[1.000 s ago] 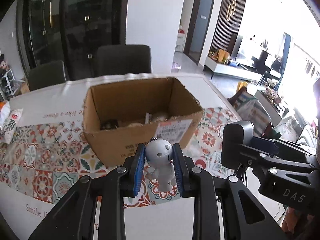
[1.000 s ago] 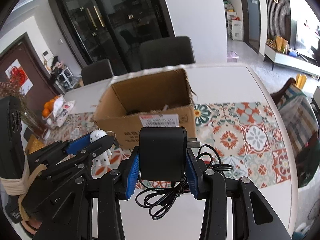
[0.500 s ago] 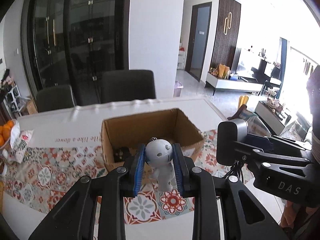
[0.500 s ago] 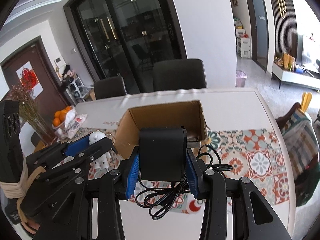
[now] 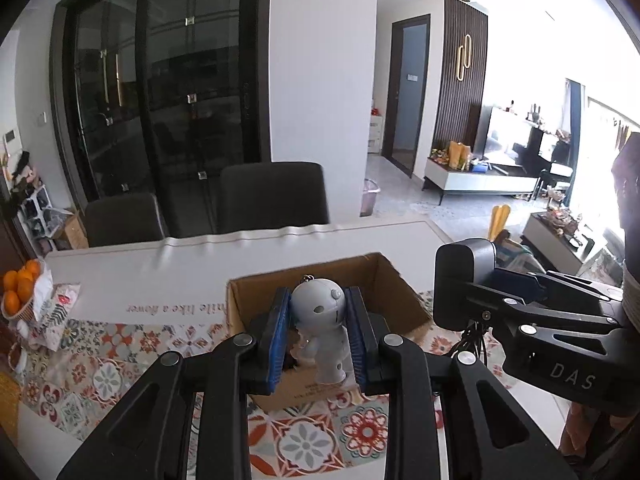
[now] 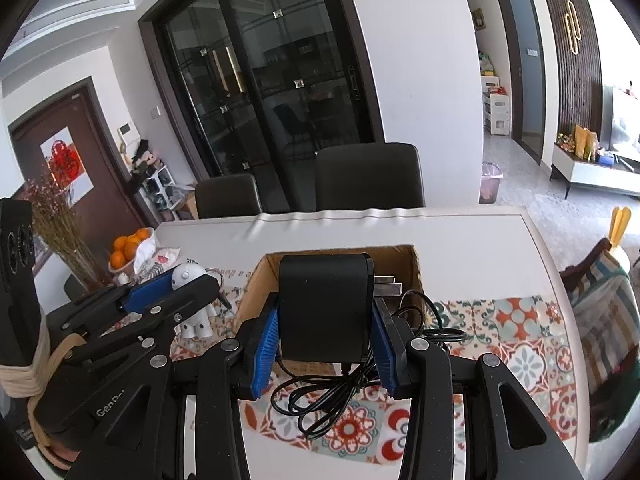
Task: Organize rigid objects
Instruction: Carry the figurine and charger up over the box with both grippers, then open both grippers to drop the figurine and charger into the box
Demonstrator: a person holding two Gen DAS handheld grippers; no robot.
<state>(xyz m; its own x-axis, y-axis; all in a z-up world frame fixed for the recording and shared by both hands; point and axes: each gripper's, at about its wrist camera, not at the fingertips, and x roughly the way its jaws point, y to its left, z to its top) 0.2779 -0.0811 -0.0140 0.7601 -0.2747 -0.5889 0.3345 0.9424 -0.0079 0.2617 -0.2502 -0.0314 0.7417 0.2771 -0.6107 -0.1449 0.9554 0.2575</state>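
My left gripper [image 5: 319, 334] is clamped on a small grey robot figurine [image 5: 322, 332], held upright in front of the open cardboard box [image 5: 390, 292] at my 12 o'clock. My right gripper [image 6: 326, 346] grips a black power adapter [image 6: 325, 309], its cable [image 6: 320, 400] dangling over the patterned tablecloth [image 6: 516, 344], box just behind.

The box [image 5: 400, 296] stands open-topped on the desk [image 5: 180, 276], its mouth unobstructed from above. Bare desk lies behind it; chairs [image 5: 272, 196] line the far edge.
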